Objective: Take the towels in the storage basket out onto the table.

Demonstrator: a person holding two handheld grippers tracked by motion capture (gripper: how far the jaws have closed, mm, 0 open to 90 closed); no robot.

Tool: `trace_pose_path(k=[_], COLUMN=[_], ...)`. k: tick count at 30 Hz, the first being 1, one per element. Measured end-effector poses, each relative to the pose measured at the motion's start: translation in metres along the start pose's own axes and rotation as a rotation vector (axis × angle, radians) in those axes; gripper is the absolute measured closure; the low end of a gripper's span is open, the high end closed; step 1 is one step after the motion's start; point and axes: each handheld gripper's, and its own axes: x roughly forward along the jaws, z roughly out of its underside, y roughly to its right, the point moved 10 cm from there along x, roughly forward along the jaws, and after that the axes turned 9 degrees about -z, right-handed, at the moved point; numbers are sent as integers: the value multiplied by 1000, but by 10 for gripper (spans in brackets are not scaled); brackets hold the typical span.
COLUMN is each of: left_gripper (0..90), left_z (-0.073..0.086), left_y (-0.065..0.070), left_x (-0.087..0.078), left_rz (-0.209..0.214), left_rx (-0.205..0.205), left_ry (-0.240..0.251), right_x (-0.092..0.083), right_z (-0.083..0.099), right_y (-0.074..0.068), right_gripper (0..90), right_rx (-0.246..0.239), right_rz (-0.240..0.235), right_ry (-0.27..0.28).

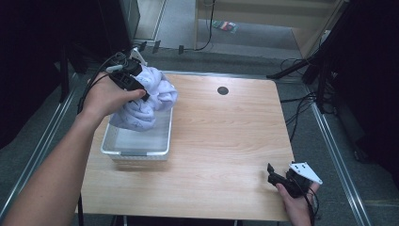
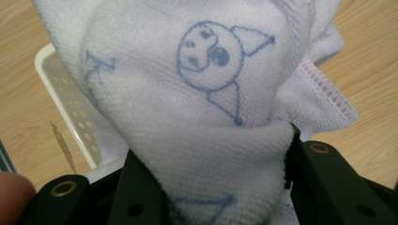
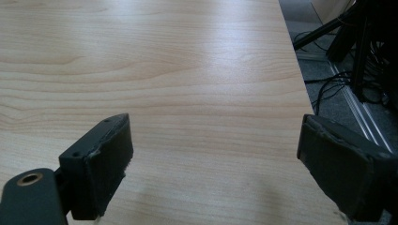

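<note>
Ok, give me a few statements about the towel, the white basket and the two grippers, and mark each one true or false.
1. The left gripper is clamped on the pale towel. True.
2. The towel lies flat on the bare table. False: it hangs bunched over the white basket.
3. The right gripper holds a cup. False: its jaws stand open over bare wood.
4. The towel carries a blue drawn face. True.
5. The basket sits at the table's right edge. False: it sits on the left side.

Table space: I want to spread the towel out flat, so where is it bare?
The table is bare right of the white basket, up to the right gripper. The crowded part is the left edge, where the left gripper holds the towel over the basket.
</note>
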Motion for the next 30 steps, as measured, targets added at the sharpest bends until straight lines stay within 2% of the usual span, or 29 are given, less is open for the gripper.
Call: trace_pose_path(k=[6,13,16,18,23,24,30], left_gripper=[604,603,602,602,600,600,599], left_z=[-9,-21,-28,-29,-37,-41,-49], left_y=[10,30,45,46,64,73,88], left_x=[-8,-13,-11,-10,-7,-7,-2], left_rz=[13,34,45,42,52,61,74], left_rx=[16,41,52,61,71,76,86], left_ry=[19,36,43,45,46,55,71], right_x=[0,0,0,0,0,0,0], right_z=[0,0,0,0,0,0,0], right_y=[0,0,-1,-1,-1,-1,-1], right_gripper=[108,108,108,108,108,108,108], right_rx=[0,2,3,3,1,0,0], right_rz=[0,-1,-1,-1,0,-1,-4], right_ry=[-2,-3,-2,-2,-2,-3,1])
